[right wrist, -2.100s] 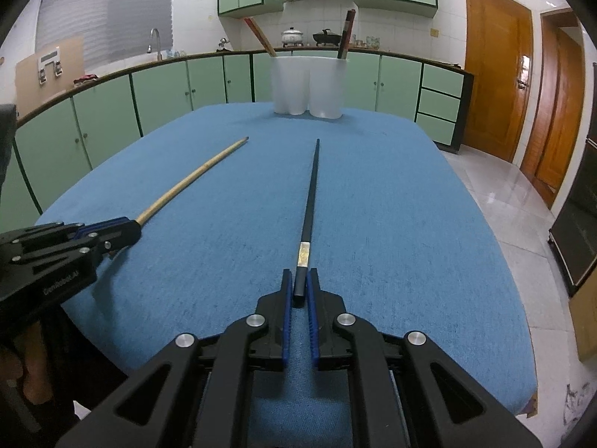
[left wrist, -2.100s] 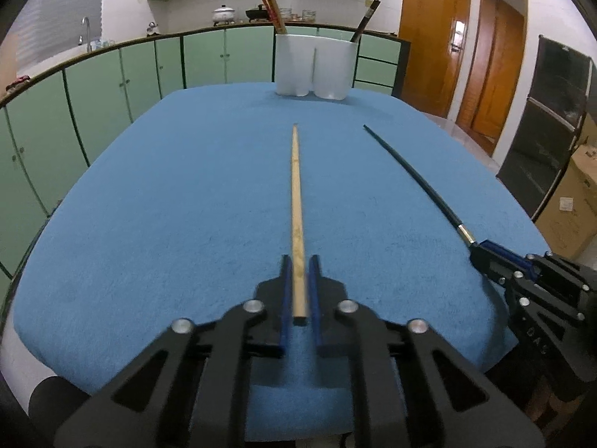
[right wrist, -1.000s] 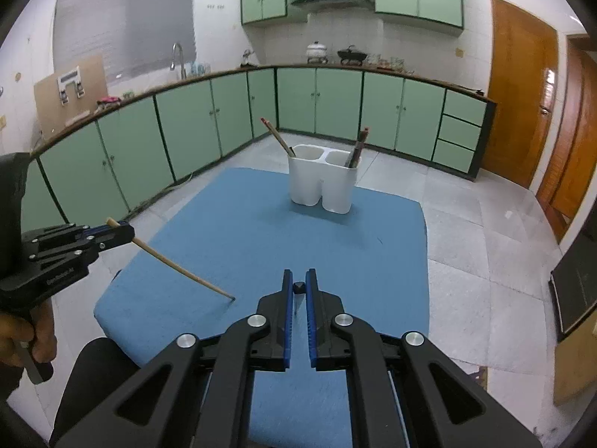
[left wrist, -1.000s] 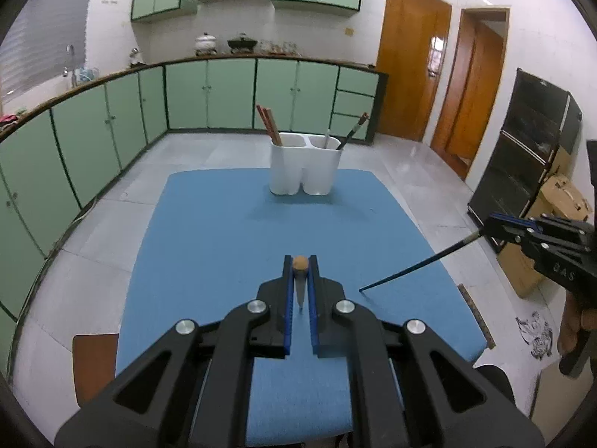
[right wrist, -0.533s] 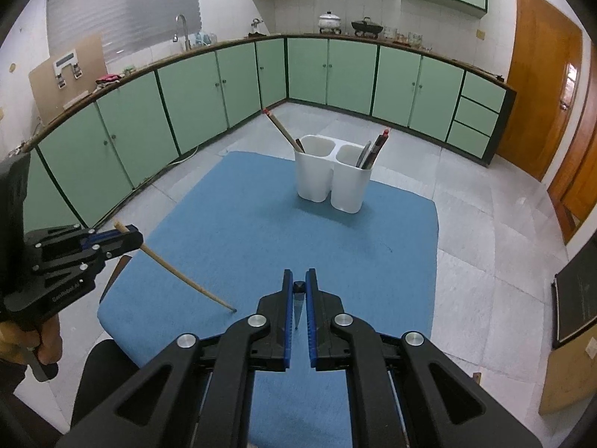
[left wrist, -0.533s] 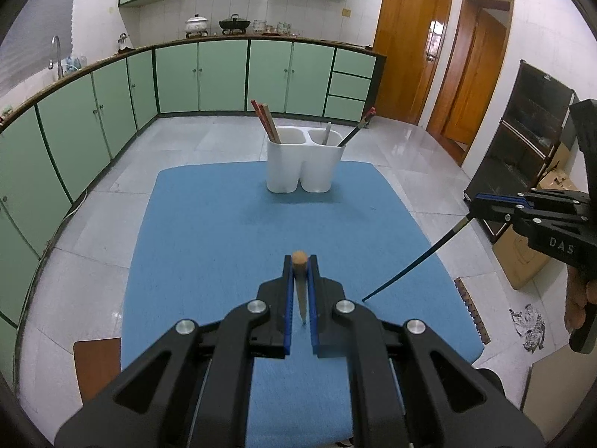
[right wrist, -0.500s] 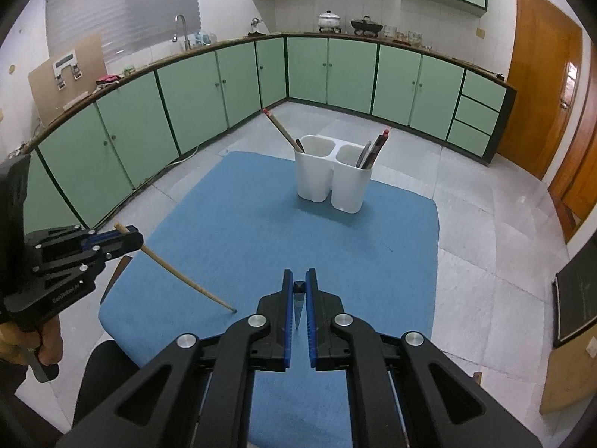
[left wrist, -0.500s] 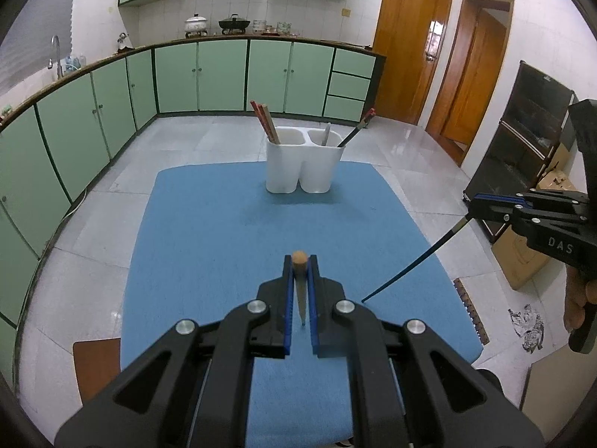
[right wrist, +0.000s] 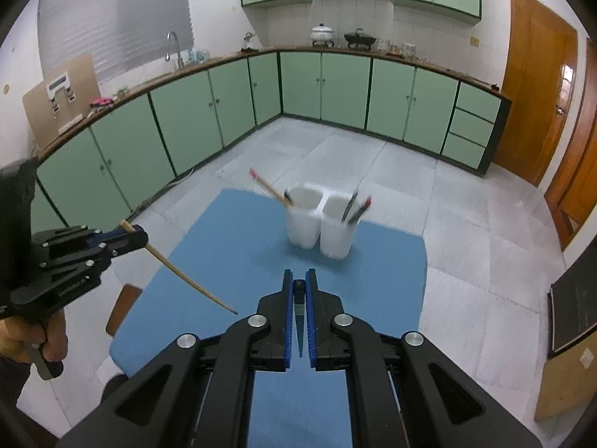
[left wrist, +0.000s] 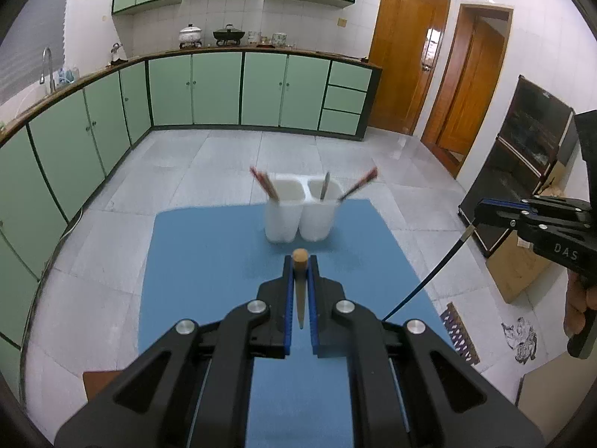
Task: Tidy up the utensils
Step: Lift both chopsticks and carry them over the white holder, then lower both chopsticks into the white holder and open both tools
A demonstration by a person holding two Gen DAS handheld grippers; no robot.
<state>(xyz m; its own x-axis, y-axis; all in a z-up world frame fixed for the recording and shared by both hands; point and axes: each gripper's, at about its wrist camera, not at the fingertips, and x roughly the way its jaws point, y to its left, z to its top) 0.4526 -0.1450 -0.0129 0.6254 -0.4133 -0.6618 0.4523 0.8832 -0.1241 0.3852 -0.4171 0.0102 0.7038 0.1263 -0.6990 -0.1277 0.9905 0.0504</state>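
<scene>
My left gripper (left wrist: 299, 261) is shut on a light wooden chopstick (left wrist: 299, 291), which hangs point-down between the blue pads, high above the blue table (left wrist: 209, 268). My right gripper (right wrist: 299, 285) is shut on a black chopstick (right wrist: 299, 313), also hanging point-down. Each gripper shows in the other's view: the right gripper (left wrist: 481, 211) with the black chopstick (left wrist: 429, 276) at the right, the left gripper (right wrist: 136, 235) with the wooden chopstick (right wrist: 186, 276) at the left. A white two-part holder (left wrist: 300, 216) (right wrist: 321, 224) with several chopsticks stands at the table's far end.
The blue-covered table stands on a grey tiled floor (left wrist: 224, 156). Green cabinets (left wrist: 209, 89) line the left and back walls. Wooden doors (left wrist: 406, 63) and a dark cabinet (left wrist: 522, 156) are to the right, a cardboard box (left wrist: 518, 265) below it. A hand (right wrist: 44, 336) grips the left tool.
Both grippers have risen with their chopsticks since the earlier frames. The table and holder look smaller and lower in both views, and the holder is blurred now.
</scene>
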